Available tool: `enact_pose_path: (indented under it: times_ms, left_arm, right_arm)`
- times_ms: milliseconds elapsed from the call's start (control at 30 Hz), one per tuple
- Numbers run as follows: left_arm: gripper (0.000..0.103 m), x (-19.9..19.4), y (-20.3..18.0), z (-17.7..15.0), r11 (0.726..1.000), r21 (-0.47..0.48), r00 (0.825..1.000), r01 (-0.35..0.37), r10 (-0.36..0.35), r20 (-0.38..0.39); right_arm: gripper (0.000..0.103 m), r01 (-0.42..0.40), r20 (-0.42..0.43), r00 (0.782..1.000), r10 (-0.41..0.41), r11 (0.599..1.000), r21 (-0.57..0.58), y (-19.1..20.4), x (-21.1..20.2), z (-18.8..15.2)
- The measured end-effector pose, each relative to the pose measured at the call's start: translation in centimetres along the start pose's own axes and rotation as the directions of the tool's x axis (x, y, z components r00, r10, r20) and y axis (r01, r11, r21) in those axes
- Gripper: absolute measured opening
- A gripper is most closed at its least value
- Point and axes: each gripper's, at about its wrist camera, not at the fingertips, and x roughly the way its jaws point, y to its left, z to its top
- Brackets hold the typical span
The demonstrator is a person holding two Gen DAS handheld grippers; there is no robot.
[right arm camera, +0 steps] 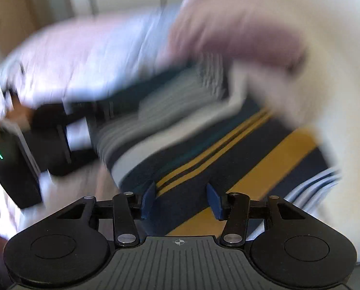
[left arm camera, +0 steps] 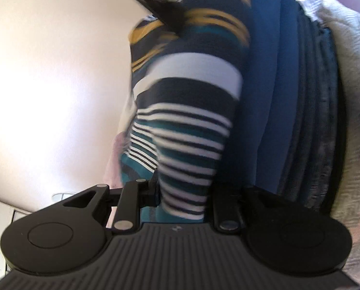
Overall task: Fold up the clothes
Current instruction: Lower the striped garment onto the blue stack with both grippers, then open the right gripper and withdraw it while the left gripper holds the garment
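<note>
We held the striped garment (left arm camera: 187, 130) in the left gripper (left arm camera: 182, 207), its jaws nearly closed and pinching a bunched fold. The cloth ran away from those jaws as a long band, stripes crossing it, beside folded blue clothes (left arm camera: 264, 96). The right gripper (right arm camera: 181, 200) stood above the same garment (right arm camera: 204, 159), jaws about half open with only a slack patch of cloth between the pads, nothing gripped. In its view, the yellow stripes ran diagonally from lower left to upper right. We judged the right gripper nearer the free end.
</note>
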Motion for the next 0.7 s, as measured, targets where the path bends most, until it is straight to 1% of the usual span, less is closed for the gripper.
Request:
enact_pose_path:
  times_ms: [33, 100, 167, 200, 300, 333, 400, 433, 467, 567, 633, 700]
  left_arm:
    - [0.02, -0.4, -0.1, -0.2, 1.0, 0.011, 1.0, 0.012, -0.012, 0.014]
    - [0.022, -1.3, 0.5, -0.8, 0.999, 0.0, 0.999, 0.039, -0.038, 0.025]
    - [0.023, -2.0, 1.6, -1.5, 0.997, -0.027, 0.997, 0.073, -0.072, 0.021]
    - [0.026, -2.3, 2.5, -2.0, 0.994, -0.048, 0.995, 0.094, -0.093, 0.023]
    - [0.027, -3.6, 5.1, -3.7, 0.978, -0.105, 0.984, 0.178, -0.175, 0.039]
    - [0.027, -4.7, 5.5, -2.3, 0.972, -0.122, 0.979, 0.202, -0.197, 0.045]
    - [0.027, -7.1, 5.6, 2.0, 0.955, -0.166, 0.969, 0.246, -0.239, 0.062]
    - [0.027, -7.0, 7.2, 1.0, 0.941, -0.207, 0.964, 0.267, -0.256, 0.079]
    - [0.027, -6.9, 8.6, 1.9, 0.925, -0.254, 0.959, 0.281, -0.266, 0.094]
    - [0.026, -9.6, 12.5, 2.9, 0.883, -0.369, 0.957, 0.291, -0.277, 0.092]
    - [0.026, -9.4, 14.4, 2.9, 0.852, -0.438, 0.957, 0.287, -0.278, 0.086]
    - [0.025, -7.3, 15.7, 3.0, 0.797, -0.515, 0.945, 0.315, -0.315, 0.09]
  right_arm:
    - [0.05, -0.014, -0.048, 0.999, 0.014, 1.0, -0.009, 0.1, 1.3, -0.1]
    - [0.051, -0.03, -0.09, 0.996, 0.026, 0.999, -0.041, 0.7, 2.3, -0.4]
    - [0.051, -0.053, -0.057, 0.997, 0.052, 0.998, -0.016, 0.3, 1.8, -0.8]
    - [0.051, -0.059, -0.031, 0.998, 0.059, 0.998, -0.003, 0.1, 1.3, -0.9]
    - [0.051, -0.061, 0.035, 0.998, 0.059, 0.996, 0.066, -0.9, 0.3, -0.7]
    - [0.051, -0.068, 0.051, 0.997, 0.063, 0.993, 0.098, -1.4, 0.1, -0.6]
    - [0.051, -0.084, 0.084, 0.994, 0.071, 0.983, 0.162, -2.3, -0.3, -0.3]
    - [0.051, -0.089, 0.088, 0.993, 0.075, 0.982, 0.168, -2.4, -0.3, -0.2]
    - [0.051, -0.089, 0.086, 0.993, 0.076, 0.983, 0.161, -2.2, -0.1, -0.1]
    - [0.051, -0.088, 0.086, 0.993, 0.077, 0.987, 0.132, -1.7, 0.5, 0.0]
    - [0.051, -0.085, 0.1, 0.992, 0.073, 0.989, 0.123, -1.8, 0.8, -0.4]
    - [0.051, -0.077, 0.117, 0.991, 0.062, 0.988, 0.131, -1.8, 0.7, -1.5]
